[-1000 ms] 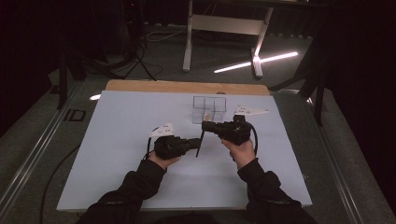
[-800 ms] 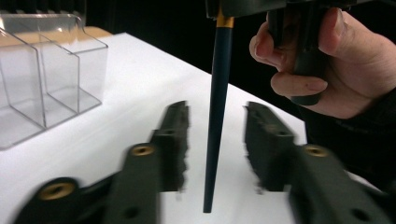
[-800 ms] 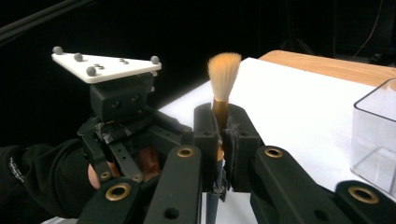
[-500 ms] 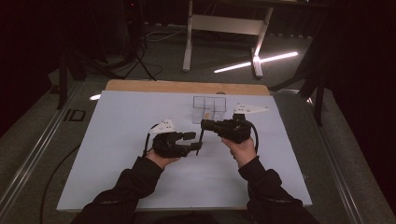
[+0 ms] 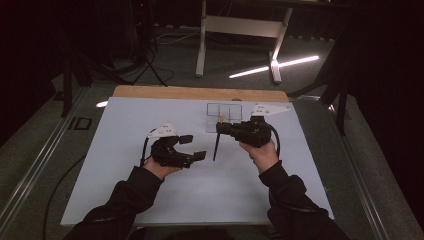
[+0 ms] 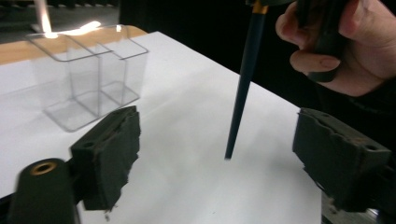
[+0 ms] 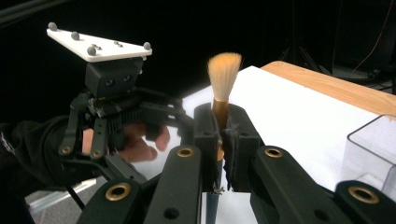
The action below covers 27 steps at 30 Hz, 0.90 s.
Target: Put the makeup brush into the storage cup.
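A brush with a dark tapered handle [image 5: 216, 145] and tan bristles [image 7: 224, 70] hangs upright, bristles up, from my right gripper [image 5: 222, 128]. That gripper is shut on it just below the gold ferrule [image 7: 220, 135]. The handle's tip hovers over the white table top. My left gripper [image 5: 193, 147] sits just left of the handle. Its jaws have just been opening and now stand wide apart. In the left gripper view the handle [image 6: 240, 88] hangs ahead in the gap [image 6: 224, 158], touched by neither pad.
A clear plastic organiser [image 5: 225, 112] with several compartments stands on the white table cover [image 5: 125, 150] just behind the right gripper; it also appears as the organiser [image 6: 88, 70] in the left gripper view. A wooden edge [image 5: 200, 93] runs along the table's far side.
The left jaws were shut on the brush handle's lower end and have opened, letting it go. The handle now hangs free from the right gripper. Both hands have risen a little.
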Available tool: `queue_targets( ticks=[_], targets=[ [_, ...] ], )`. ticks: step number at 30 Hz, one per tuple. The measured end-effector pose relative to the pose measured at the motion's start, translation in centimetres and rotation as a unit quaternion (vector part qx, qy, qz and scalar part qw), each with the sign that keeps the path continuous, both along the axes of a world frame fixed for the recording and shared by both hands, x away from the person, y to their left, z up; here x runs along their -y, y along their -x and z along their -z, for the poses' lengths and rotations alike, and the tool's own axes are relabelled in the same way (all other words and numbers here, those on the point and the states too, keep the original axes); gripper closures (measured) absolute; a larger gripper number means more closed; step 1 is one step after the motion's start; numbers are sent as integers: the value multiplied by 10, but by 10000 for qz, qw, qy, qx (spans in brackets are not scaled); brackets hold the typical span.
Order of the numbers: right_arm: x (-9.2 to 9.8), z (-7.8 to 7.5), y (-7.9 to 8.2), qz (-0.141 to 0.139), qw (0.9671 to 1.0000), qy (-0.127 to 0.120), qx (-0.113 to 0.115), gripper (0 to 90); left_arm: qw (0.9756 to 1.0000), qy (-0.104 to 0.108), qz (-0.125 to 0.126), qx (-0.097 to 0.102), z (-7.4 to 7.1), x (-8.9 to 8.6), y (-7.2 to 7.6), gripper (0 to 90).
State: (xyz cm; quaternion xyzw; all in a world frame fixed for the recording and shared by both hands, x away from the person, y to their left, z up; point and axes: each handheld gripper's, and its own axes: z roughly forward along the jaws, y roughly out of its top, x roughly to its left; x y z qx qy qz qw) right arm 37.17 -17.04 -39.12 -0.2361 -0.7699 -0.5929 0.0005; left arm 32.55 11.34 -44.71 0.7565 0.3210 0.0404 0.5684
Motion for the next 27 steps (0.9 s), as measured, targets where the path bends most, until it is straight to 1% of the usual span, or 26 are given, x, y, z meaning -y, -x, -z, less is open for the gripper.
queue_targets(
  ticks=[1,2,3,4,5,6,7,8,9,10,11,12,13,14,15,18,19,20,21,22,23,25,26,27],
  targets=[
    [0,-2,-1,-4,10000,-5,7,846,9999,-28,-94,-35,-1,-3,1,131],
    [0,-2,-1,-4,10000,-5,7,846,9998,-13,-165,-140,-1,-6,1,131],
    [1,-5,-2,15,10000,2,28,846,9997,-10,-180,-185,-1,-10,1,33],
    [1,-6,-3,11,10000,-6,29,846,9998,72,-21,-210,0,-16,2,2],
    [1,-6,-3,11,10000,-6,29,846,9998,72,-21,-210,0,-16,2,2],
    [1,-10,-4,33,10000,5,75,846,9998,-13,-47,-216,1,-21,4,2],
    [1,-10,-4,33,10000,5,75,846,9998,-13,-47,-216,1,-21,4,1],
    [1,-13,-5,48,9999,-1,114,846,9998,-6,38,-173,1,-24,5,0],
    [1,-13,-5,48,9999,-1,114,846,9999,-76,-12,-81,2,-26,7,0],
    [1,-17,-7,51,9999,7,146,846,9999,-114,0,-35,2,-28,9,0],
    [1,-17,-7,51,9999,7,146,846,9999,-124,-33,7,3,-31,10,0],
    [2,-18,-8,66,9998,21,161,846,9997,-128,-192,112,4,-33,11,0],
    [3,-22,-11,85,9998,9,170,846,9994,-120,-285,163,5,-36,11,0],
    [3,-22,-11,85,9998,9,170,846,9994,-74,-303,154,6,-40,11,0],
    [3,-23,-12,83,9998,15,176,846,9989,-64,-406,213,7,-42,12,0],
    [6,-26,-13,106,9997,-38,206,846,9972,-167,-683,257,13,-51,15,0],
    [7,-26,-14,115,9997,-33,211,846,9967,-216,-743,239,14,-53,15,0],
    [7,-26,-14,115,9997,-33,211,846,9967,-216,-743,239,14,-53,15,0],
    [7,-26,-15,126,9997,-3,211,846,9960,-225,-830,258,18,-58,17,0],
    [7,-26,-15,126,9997,-3,211,846,9960,-225,-830,258,18,-58,17,0],
    [7,-25,-17,130,9997,54,216,846,9953,-245,-895,271,21,-63,20,0],
    [8,-27,-17,120,9997,59,212,846,9949,-239,-933,291,22,-66,21,0],
    [9,-27,-18,120,9997,60,221,846,9938,-274,-1011,364,24,-70,25,0],
    [9,-27,-18,120,9997,60,221,846,9938,-274,-1011,364,24,-70,25,0]
  ],
)
